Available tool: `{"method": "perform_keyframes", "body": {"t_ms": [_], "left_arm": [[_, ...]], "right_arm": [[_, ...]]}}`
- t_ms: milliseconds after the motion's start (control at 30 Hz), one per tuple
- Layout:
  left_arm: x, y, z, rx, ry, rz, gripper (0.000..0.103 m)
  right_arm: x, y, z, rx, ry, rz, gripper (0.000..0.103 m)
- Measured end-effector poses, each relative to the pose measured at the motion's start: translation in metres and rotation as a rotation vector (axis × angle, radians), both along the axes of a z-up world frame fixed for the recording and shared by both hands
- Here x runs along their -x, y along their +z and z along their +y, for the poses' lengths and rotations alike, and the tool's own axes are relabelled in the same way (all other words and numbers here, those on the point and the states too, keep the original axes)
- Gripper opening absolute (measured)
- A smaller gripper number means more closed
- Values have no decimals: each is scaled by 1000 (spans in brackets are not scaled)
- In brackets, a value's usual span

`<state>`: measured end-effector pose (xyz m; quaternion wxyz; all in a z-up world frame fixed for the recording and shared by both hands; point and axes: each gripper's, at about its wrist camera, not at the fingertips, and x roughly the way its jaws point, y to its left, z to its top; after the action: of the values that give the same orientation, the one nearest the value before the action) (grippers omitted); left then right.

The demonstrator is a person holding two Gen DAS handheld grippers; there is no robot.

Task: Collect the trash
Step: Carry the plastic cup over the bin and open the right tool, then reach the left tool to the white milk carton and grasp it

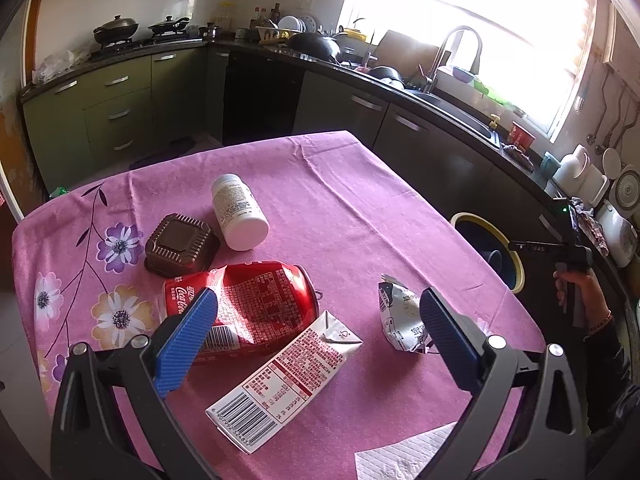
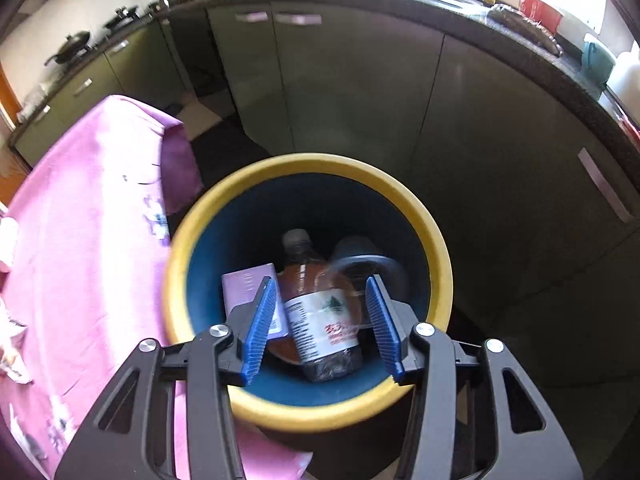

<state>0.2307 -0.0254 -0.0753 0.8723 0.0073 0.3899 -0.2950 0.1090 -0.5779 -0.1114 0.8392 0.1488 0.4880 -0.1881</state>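
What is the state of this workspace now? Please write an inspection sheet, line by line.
Surface: table with pink floral cloth.
Job's things: crushed cola can, flattened carton, white pill bottle, brown lidded box, crumpled wrapper, paper towel on the table; brown bottle, purple box inside the yellow-rimmed bin.
Clutter: nothing seen.
Grippers: left gripper open above the table; right gripper open over the bin.
Cables: nothing seen.
Surroundings: kitchen counter with sink, cookware.
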Motion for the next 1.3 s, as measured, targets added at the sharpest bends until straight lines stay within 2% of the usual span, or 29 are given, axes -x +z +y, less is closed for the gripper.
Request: {"method": "perform_keyframes", "body": {"t_ms": [200, 300, 500, 700, 900, 1067, 1300], "left_arm": [[2, -1, -4, -3, -35, -2, 96], [3, -1, -7, -22, -54, -18, 96], [7, -3, -3, -31, -99, 6, 96], [12, -16, 1, -125, -168, 36, 96], [9, -27, -3, -164, -267, 100, 96], [5, -40, -9, -244, -286, 131, 96], [4, -54, -17, -273, -328, 172, 96]], "right_arm": [[27, 18, 16, -25, 30, -64, 54], [30, 23, 24, -42, 46, -79, 55], [40, 28, 38, -65, 57, -91, 59], [44, 18, 38, -103, 57, -99, 59], [44, 17, 44, -125, 73, -104, 60], [44, 17, 45, -140, 76, -108, 61], [38, 15, 51, -152, 95, -105, 63]]}}
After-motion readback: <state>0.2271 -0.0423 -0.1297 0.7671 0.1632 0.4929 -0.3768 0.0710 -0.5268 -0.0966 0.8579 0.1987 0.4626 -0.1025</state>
